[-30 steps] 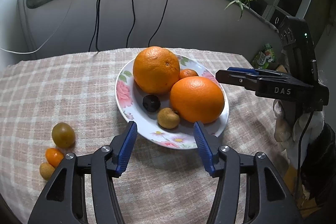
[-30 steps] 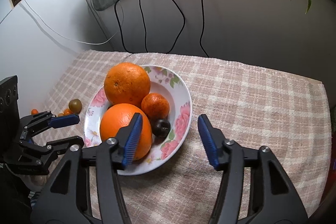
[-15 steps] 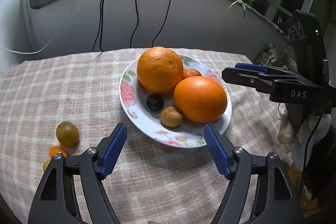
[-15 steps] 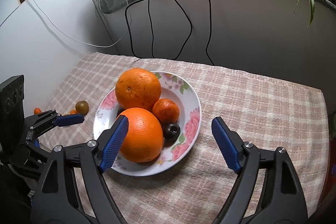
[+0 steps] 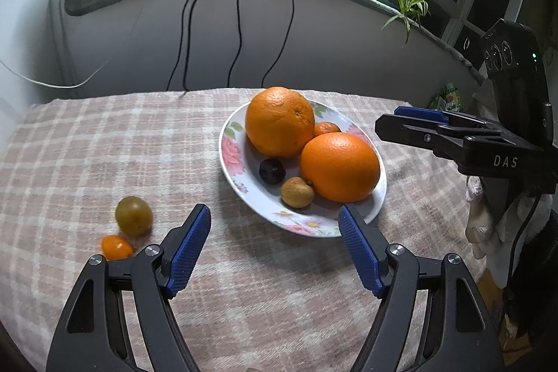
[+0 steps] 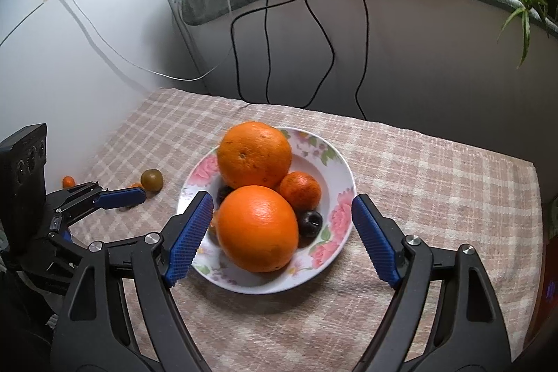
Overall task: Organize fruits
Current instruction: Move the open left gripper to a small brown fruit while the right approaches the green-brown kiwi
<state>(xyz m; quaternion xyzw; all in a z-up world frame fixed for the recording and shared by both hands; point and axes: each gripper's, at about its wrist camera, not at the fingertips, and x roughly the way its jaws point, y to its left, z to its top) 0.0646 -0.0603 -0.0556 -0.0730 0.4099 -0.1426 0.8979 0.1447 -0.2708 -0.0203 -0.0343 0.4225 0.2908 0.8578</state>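
Above the checked cloth (image 5: 104, 156), my left gripper (image 5: 273, 251) and right gripper (image 6: 282, 236) are both spread wide and hold nothing. The flowered white plate (image 6: 340, 176) already holds two big oranges (image 6: 254, 154), a small orange, a dark fruit and a brown one. I think most is done. A green-brown fruit (image 5: 134, 215) and small orange ones (image 5: 117, 247) still wait on the cloth.

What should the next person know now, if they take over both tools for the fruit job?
Left tool: open, empty, above the cloth.
Right tool: open, empty, around the near orange without touching it.
On the plate: two oranges, a mandarin, a dark fruit and a brown fruit.
Left to do: green fruit and small orange fruits lie on the cloth.
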